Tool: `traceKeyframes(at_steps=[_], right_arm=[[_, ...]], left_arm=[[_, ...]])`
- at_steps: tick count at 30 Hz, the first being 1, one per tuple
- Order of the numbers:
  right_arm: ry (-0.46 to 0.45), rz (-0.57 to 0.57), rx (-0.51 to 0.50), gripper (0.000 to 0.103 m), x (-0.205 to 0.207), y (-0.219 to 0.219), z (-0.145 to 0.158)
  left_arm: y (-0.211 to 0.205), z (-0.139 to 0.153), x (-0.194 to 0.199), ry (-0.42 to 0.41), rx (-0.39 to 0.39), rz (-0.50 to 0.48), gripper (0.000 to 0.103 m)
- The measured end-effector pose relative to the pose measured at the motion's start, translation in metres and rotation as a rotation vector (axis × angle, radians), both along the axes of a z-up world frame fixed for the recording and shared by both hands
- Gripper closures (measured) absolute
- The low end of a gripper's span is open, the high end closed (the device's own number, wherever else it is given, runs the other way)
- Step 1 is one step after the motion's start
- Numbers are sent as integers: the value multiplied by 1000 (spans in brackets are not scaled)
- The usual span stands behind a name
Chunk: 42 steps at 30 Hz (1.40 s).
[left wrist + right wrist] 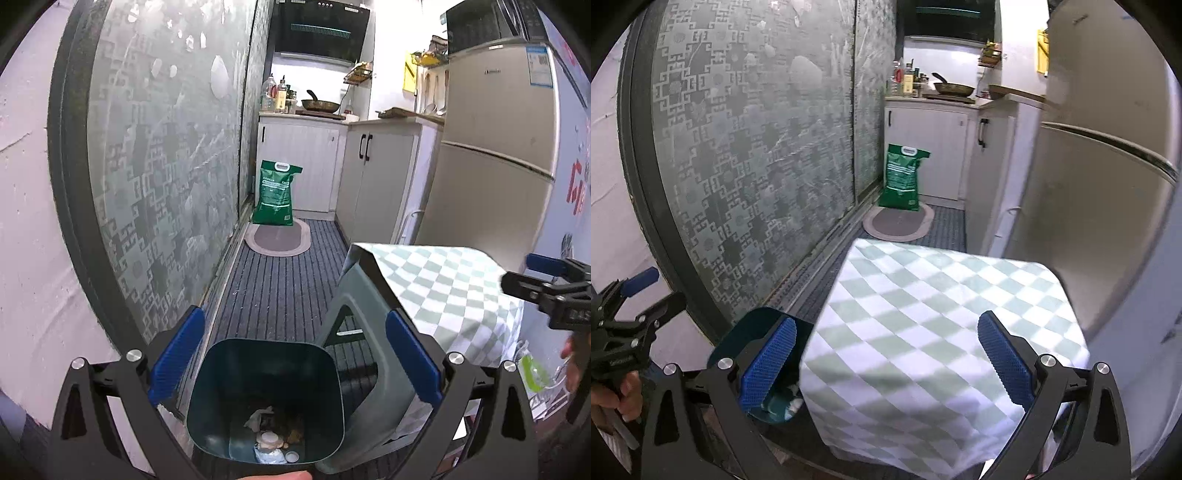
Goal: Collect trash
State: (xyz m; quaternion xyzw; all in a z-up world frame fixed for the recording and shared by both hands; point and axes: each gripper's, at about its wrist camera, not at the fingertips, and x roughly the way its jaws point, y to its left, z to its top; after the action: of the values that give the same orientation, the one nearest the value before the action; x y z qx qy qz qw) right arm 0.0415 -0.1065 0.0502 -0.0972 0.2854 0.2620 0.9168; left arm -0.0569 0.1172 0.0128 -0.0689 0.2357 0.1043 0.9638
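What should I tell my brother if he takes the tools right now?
Left tool: open, holding nothing, hanging over the bin.
Right tool: open, holding nothing, over the checked cloth.
Bin: on the floor beside the stool and the cloth-covered table, with paper scraps and caps already inside.
Done: some trash is in the bin.
Left: no loose trash shows on the cloth or floor here; look around for more.

The trash bin (pixel 266 398) stands left of the stool (pixel 369 369) (under the table (pixel 450 288)), trash (pixel 273 432) inside.
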Motion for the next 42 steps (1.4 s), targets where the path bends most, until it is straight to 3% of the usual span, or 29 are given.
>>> traceKeyframes(at_steps=[6, 15, 42], right_arm=[[11, -22, 13, 4, -14, -19, -13], [27, 14, 12, 4, -22, -16, -19], [50, 30, 7, 4, -21, -7, -25]], left_arm=[[-14, -11, 1, 26, 21, -22, 3], [-13, -27, 1, 61, -15, -9, 3], [-14, -31, 5, 78, -27, -19, 3]])
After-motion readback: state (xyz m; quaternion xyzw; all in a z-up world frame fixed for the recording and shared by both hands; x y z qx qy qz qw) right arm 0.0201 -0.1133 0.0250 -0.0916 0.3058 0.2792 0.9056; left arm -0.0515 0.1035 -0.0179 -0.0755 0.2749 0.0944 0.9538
